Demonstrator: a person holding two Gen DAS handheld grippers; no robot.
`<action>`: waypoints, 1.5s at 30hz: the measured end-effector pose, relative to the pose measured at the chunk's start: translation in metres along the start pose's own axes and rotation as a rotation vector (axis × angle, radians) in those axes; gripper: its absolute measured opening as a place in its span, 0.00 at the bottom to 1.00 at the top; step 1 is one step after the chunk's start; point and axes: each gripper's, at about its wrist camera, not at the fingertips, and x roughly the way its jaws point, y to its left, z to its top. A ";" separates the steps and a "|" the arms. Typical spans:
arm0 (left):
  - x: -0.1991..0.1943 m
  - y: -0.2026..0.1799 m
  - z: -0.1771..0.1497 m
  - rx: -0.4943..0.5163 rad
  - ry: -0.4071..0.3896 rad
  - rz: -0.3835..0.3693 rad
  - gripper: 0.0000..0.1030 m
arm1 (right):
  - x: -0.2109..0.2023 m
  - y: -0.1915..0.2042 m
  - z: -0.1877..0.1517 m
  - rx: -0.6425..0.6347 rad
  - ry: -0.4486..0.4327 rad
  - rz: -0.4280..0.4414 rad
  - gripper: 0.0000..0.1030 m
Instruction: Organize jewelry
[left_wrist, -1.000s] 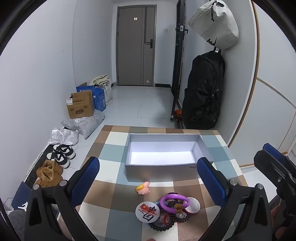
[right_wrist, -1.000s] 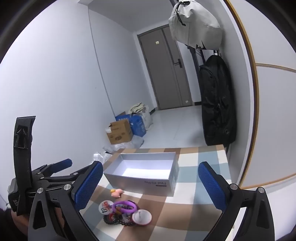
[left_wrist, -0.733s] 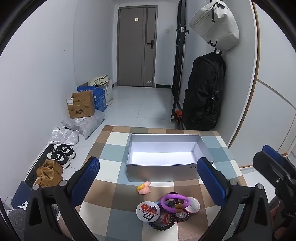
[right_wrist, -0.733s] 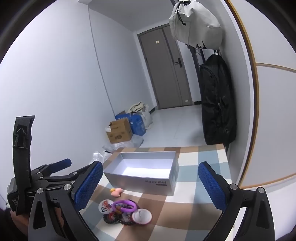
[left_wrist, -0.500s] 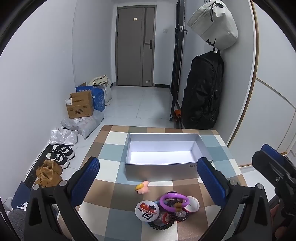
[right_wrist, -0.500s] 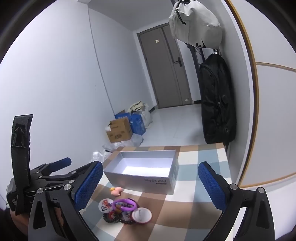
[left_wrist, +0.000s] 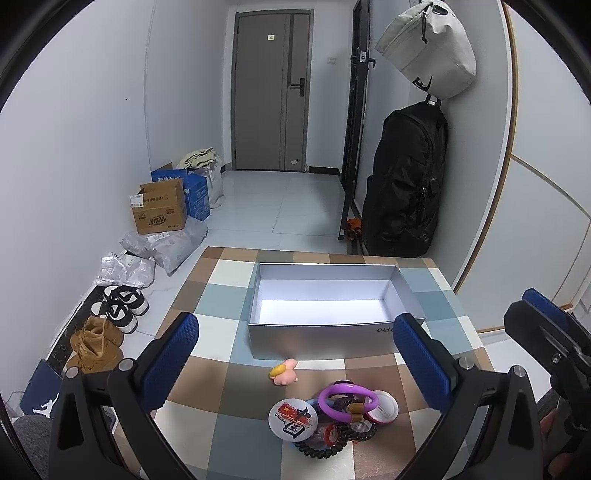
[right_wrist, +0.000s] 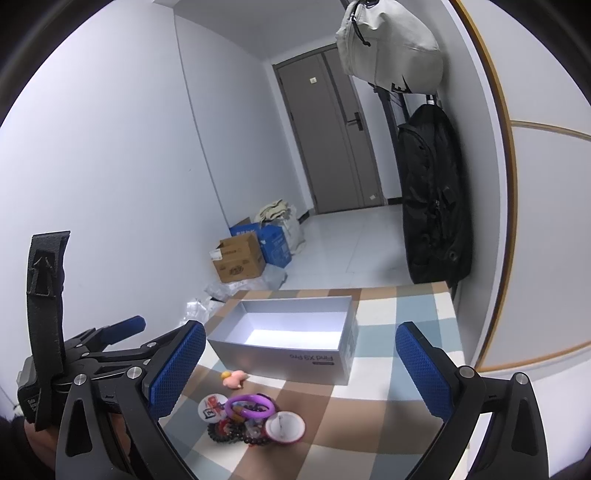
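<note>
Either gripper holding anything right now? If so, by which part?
Nothing held. Left gripper and right gripper are both open and empty; the jewelry pile lies untouched on the table.

Hallway with pale walls, a tiled floor and a checked worktop

A grey door (left_wrist: 272, 92) closes the far end at 12 o'clock. Along the left wall (left_wrist: 74, 147), at 9 to 10 o'clock, lie a cardboard box (left_wrist: 159, 212), a blue box (left_wrist: 197, 195), grey parcels (left_wrist: 166, 243) and shoes (left_wrist: 110, 321) on the white floor (left_wrist: 280, 206). At 2 o'clock a black backpack (left_wrist: 404, 192) hangs under a beige bag (left_wrist: 428, 48). The worktop (left_wrist: 218, 273) carries a brown, blue and cream check.
</note>
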 end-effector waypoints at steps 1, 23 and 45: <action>0.000 0.000 0.000 0.002 0.000 -0.003 0.99 | 0.001 0.000 0.000 0.002 0.002 0.000 1.00; -0.002 0.000 -0.001 0.006 -0.006 -0.016 0.99 | 0.005 0.003 -0.001 0.005 0.021 -0.002 1.00; 0.001 -0.002 -0.004 0.017 0.014 -0.016 0.99 | 0.005 0.002 -0.003 0.021 0.031 0.000 1.00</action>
